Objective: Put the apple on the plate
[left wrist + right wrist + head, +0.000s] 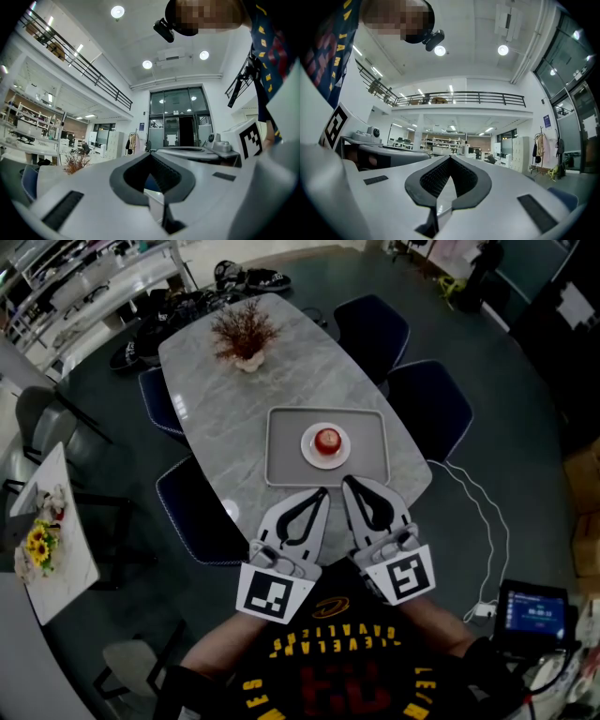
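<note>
Left gripper (322, 493): its jaws were together, tips touching and the padded loop between them empty. It was held close in front of the person's chest, pointing forward over the near end of the table.
Right gripper (346, 483): its jaws were likewise closed tip to tip on nothing. It sat just beside the left one, and the two pairs of tips angled toward each other.
Marker cubes: the left one (272, 594) and the right one (405, 577) sat at the rear of the grippers, nearest the body.
Key relation: the apple (327, 440) lay straight ahead of both sets of tips, near but apart from them. The right tips looked marginally nearer, though the difference was slight.
Apple's position: it rested on the small white plate (306, 448), roughly at its middle. The plate stood on a grey tray (281, 460) on the marble-patterned table (225, 418).
Task state: judged from this layout, the placing looked done, with neither gripper touching the fruit.
Long axis: the apple read as round from above, so no axis governed an approach.
Farther out: a dried-twig arrangement (246, 334) stood at the far end of the table, with dark chairs (431, 409) around it.
Hard to tell: both gripper views looked upward into the hall, so neither showed the apple or plate. The height of the tips above the tray could not be told, nor which way the apple's stem pointed.
</note>
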Demonstrator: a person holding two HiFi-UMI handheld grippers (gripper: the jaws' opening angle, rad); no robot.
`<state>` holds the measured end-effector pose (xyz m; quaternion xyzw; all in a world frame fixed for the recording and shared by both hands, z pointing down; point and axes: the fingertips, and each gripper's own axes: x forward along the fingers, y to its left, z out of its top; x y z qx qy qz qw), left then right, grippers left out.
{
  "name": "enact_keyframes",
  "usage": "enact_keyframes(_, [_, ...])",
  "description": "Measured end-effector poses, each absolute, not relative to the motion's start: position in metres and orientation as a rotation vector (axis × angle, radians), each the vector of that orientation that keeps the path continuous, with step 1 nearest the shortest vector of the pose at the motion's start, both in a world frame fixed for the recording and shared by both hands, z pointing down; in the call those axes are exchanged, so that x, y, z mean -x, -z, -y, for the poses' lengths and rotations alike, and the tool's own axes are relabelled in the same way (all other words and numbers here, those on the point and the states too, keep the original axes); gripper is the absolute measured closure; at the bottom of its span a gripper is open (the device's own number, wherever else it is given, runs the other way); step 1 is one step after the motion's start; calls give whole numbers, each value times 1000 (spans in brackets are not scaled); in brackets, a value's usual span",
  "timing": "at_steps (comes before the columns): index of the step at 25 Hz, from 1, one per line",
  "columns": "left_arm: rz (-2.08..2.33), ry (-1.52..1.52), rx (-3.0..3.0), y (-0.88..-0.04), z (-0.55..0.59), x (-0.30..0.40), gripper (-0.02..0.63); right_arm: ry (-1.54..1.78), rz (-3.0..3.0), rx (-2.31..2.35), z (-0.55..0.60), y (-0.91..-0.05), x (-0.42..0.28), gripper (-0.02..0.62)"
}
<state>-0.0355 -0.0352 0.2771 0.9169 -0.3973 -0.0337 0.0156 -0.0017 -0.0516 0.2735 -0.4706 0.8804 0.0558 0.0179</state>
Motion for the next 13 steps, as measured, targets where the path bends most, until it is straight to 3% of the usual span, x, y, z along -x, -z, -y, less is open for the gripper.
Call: enact_keyframes(13, [1257, 89, -2820, -284, 45, 29, 604, -151, -2735, 1454, 61, -278, -6, 588])
